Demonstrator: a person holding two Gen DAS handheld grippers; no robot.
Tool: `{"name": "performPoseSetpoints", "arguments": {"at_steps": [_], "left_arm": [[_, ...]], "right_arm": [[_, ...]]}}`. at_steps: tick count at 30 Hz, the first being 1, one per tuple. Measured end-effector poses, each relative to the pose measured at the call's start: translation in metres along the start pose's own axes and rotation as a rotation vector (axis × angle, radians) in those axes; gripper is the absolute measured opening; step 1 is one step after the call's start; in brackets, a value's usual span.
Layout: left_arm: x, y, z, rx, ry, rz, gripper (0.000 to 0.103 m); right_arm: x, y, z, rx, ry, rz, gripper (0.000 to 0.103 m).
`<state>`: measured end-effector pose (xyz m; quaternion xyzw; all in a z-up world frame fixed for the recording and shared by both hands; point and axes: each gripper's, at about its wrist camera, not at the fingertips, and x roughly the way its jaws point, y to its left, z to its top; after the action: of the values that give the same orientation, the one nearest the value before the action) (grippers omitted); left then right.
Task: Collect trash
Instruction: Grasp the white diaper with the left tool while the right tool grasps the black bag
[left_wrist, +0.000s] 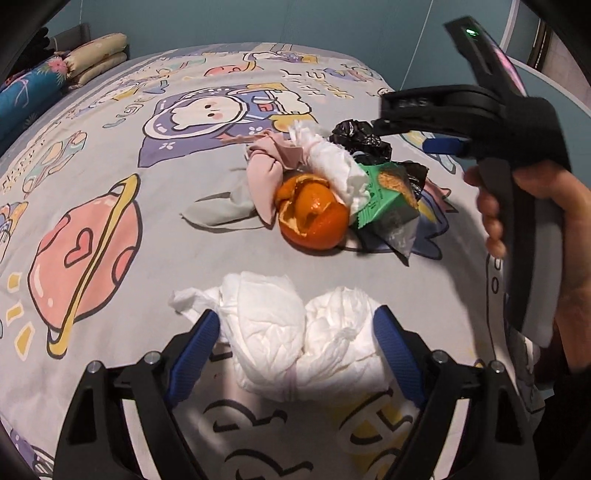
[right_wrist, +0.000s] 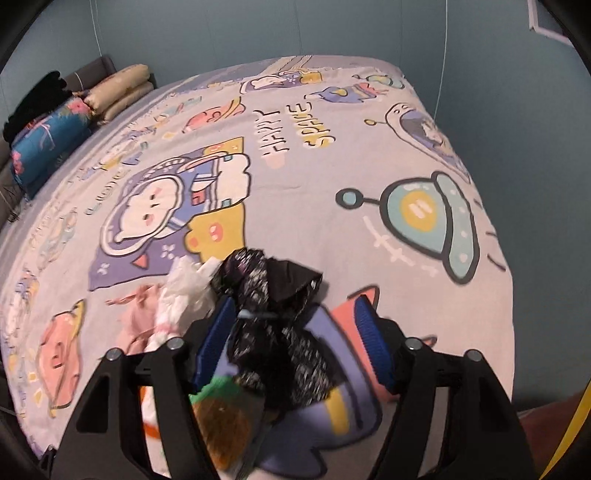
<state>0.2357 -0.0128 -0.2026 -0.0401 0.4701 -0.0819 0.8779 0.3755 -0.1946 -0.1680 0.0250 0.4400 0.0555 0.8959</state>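
Trash sat in two spots on the bed (left_wrist: 110, 155): a white tissue wad (left_wrist: 299, 336) up front, and behind it a heap of orange peel (left_wrist: 314, 214), green packet (left_wrist: 388, 192), pink cloth (left_wrist: 266, 166), more tissue and a black bag (left_wrist: 360, 138).

From the left wrist view, the left tongs (left_wrist: 297, 332) were spread wide, one blue pad on each side of the wad, right at its edges, though it didn't look properly squeezed yet. If I were doing it, I'd push lower so the pads caught the bulk and not just a loose flap, then close slowly. The right tongs (left_wrist: 413, 136), in a hand (left_wrist: 554, 229), reached over the black bag.

From the right wrist view, the right tongs (right_wrist: 295, 332) were spread too, with the black bag (right_wrist: 273, 317) between the pads, hard against the left one and clear of the right one. The picture was blurry. Best bet seemed to be centring on the tied neck and avoiding the packet (right_wrist: 221, 406) below, so only one piece comes up.
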Motion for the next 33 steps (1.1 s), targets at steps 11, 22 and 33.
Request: {"name": "performPoseSetpoints", "arguments": {"at_steps": [11,22,33], "left_arm": [[0.007,-0.005,-0.005,0.032,0.003,0.077,0.048],[-0.003,-0.007,-0.006,0.032,-0.007,0.008,0.026],[-0.050,0.025,0.006,-0.092,-0.107,-0.042,0.026]], "right_arm": [[0.033,0.012,0.000,-0.053,0.037,-0.050,0.057],[0.031,0.031,0.000,-0.094,0.011,-0.086,0.010],[-0.006,0.032,-0.032,-0.082,0.013,-0.032,0.006]]}}
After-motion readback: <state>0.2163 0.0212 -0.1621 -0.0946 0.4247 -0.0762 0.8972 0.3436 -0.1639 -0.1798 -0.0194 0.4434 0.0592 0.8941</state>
